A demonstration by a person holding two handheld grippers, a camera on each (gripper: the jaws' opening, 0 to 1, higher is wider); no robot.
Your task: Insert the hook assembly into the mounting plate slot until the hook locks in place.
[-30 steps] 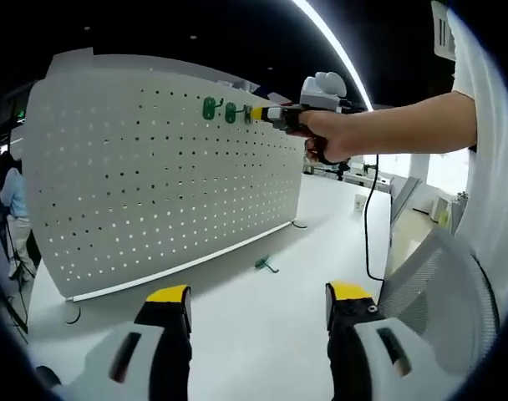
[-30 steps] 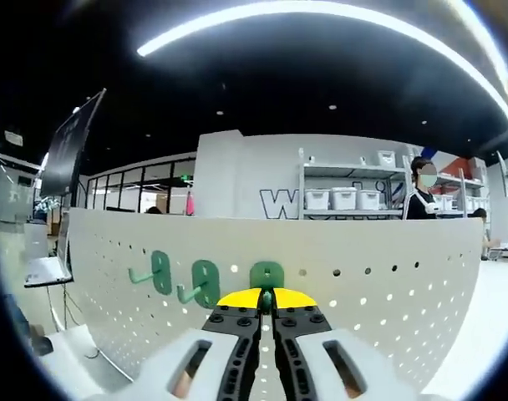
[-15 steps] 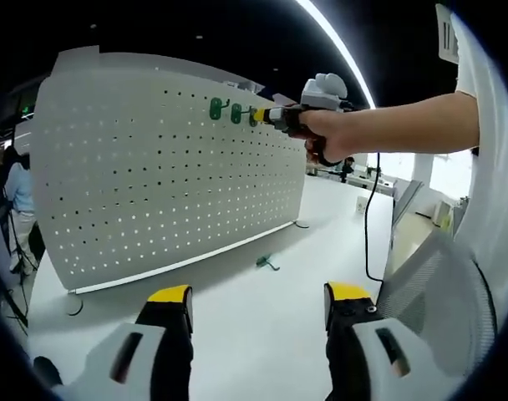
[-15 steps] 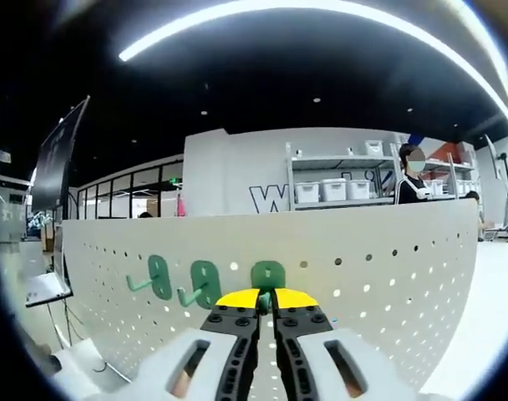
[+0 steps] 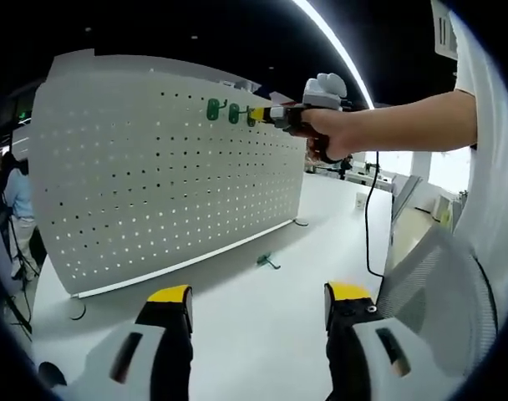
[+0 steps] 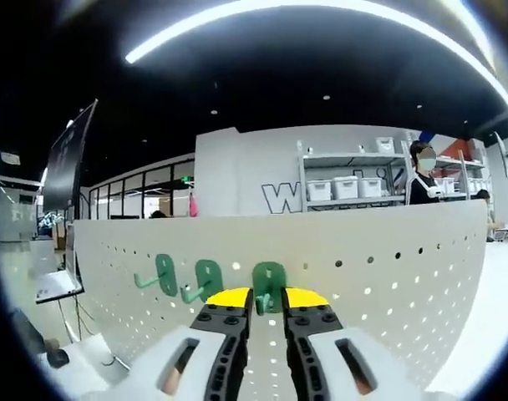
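A white pegboard (image 5: 154,167) stands upright on the white table (image 5: 262,326). Two green hooks (image 5: 212,109) (image 5: 234,113) hang near its top edge. A third green hook (image 6: 268,278) sits flat against the pegboard (image 6: 388,251) beside them, its prong pointing out between my right gripper's jaws. A hand holds the right gripper (image 6: 268,298) (image 5: 266,114) up at that hook; the jaws stand slightly apart and open around the prong. One more green hook (image 5: 266,262) lies loose on the table by the board's foot. My left gripper (image 5: 258,301) hovers low over the table, open and holding nothing.
A black cable (image 5: 367,225) runs down from the right gripper to the table. A mesh chair back (image 5: 438,284) is at the right. A person (image 5: 16,196) stands behind the board's left end. Shelves with white bins (image 6: 346,188) and another person (image 6: 423,171) are behind the board.
The right gripper's jaws, shut tight on the third hook's prong before, have parted. The hook stays on the board. The left gripper has hardly moved.
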